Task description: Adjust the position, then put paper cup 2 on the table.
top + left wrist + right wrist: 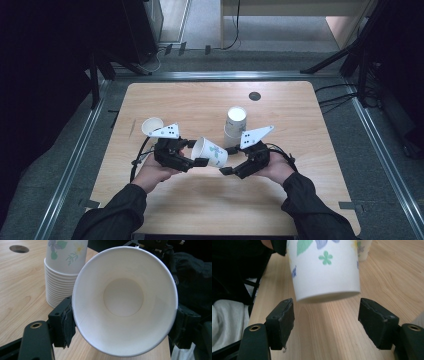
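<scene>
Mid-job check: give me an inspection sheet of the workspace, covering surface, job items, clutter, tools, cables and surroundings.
Surface: wooden table, bare apart from the cups; round hole near the far edge.
Job's things: held cup, lying sideways, flower print, empty inside; cup stack upright behind it; single cup at the left, partly hidden by the left tool's plate.
Clutter: nothing seen.
Grippers: left tool clamps the held cup at its rim, pads on both sides; right tool open, jaws either side of the cup's base, not touching.
Cables: one trails from each tool; more lie on the floor at the right.
Surroundings: dark stands and a metal frame rail around the table.
</scene>
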{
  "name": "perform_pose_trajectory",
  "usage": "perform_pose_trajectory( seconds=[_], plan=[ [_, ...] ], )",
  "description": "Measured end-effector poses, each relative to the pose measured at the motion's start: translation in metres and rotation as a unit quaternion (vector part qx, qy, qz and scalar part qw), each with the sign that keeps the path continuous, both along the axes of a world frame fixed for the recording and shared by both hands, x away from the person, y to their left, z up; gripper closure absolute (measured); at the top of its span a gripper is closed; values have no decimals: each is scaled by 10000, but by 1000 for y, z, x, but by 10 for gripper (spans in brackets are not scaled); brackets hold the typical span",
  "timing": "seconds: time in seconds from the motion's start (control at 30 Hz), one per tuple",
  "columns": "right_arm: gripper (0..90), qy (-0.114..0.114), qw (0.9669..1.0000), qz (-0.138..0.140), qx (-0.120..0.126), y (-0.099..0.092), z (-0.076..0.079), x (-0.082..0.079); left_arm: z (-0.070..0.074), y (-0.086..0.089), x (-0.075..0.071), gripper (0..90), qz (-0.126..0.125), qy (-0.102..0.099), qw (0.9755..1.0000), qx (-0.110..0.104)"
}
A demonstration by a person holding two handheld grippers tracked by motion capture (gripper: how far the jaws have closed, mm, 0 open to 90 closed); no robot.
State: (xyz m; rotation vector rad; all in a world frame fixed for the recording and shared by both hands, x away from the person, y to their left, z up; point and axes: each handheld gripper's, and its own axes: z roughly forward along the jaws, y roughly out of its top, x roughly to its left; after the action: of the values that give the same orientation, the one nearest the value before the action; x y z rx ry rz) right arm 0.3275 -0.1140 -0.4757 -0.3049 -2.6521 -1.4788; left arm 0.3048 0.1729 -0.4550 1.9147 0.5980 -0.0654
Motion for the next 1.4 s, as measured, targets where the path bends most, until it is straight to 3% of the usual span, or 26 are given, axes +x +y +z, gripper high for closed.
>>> perform_pose_trajectory(
  seconds=[0.13, 0.3, 0.5, 0.7, 0.87, 1.17, 1.4],
  plan=[
    [294, -87, 9996, -210, -148, -8, -2, 0, 2, 2, -1, 219, 19, 6, 10000, 94],
    [300, -97, 9987, -433, -240, -16, -4, 2, 3, 6, 0, 218, 125, 16, 9991, 406],
    [300, -94, 9975, -623, -314, -21, -6, 4, 5, 11, -3, 218, 188, -37, 9964, 829],
    [294, -290, 9959, -775, -371, -22, -7, 5, 6, 23, -2, 218, 353, 15, 9939, 1044],
    [284, -300, 9952, -877, -325, -23, -6, 6, 9, 33, -1, 219, 457, 71, 9913, 1236],
    [279, -228, 9940, -1030, -291, -29, -7, 10, 22, 53, 2, 220, 662, 43, 9833, 1693],
    [275, -229, 9933, -1084, -323, -30, -8, 11, 24, 70, 3, 220, 797, 158, 9756, 2042]
  ],
)
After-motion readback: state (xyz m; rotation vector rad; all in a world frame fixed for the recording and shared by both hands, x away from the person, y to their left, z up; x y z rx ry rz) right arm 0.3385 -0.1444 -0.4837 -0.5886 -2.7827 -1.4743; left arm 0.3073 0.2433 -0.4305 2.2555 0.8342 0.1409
